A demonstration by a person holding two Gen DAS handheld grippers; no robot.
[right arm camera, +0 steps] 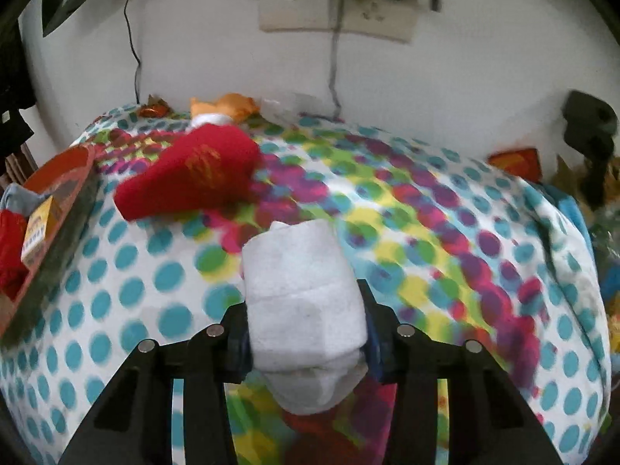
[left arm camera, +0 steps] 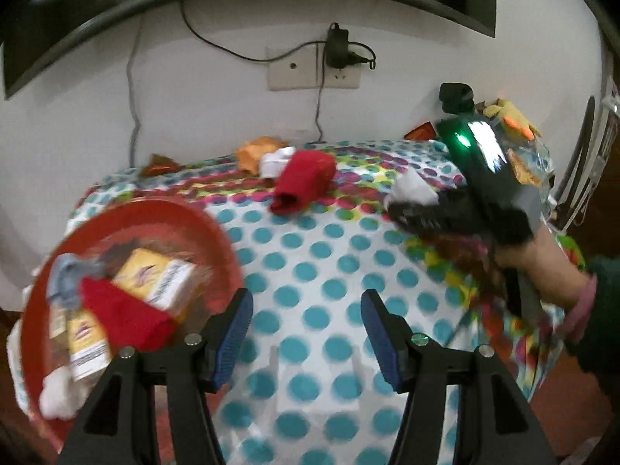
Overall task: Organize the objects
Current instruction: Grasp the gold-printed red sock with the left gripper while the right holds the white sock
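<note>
White rolled sock (right arm camera: pixel 306 302) sits clamped in the right gripper (right arm camera: pixel 306 333), centre frame. The left gripper (left arm camera: pixel 306 333) is wide open, empty. The red basin (left arm camera: pixel 186 213) at left already holds several items; a red sock (left arm camera: pixel 302 182) waits.

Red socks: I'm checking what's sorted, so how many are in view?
2. One red sock lies in the red basin; the other red sock lies on the dotted cloth toward the wall. More may be buried in the basin.
</note>
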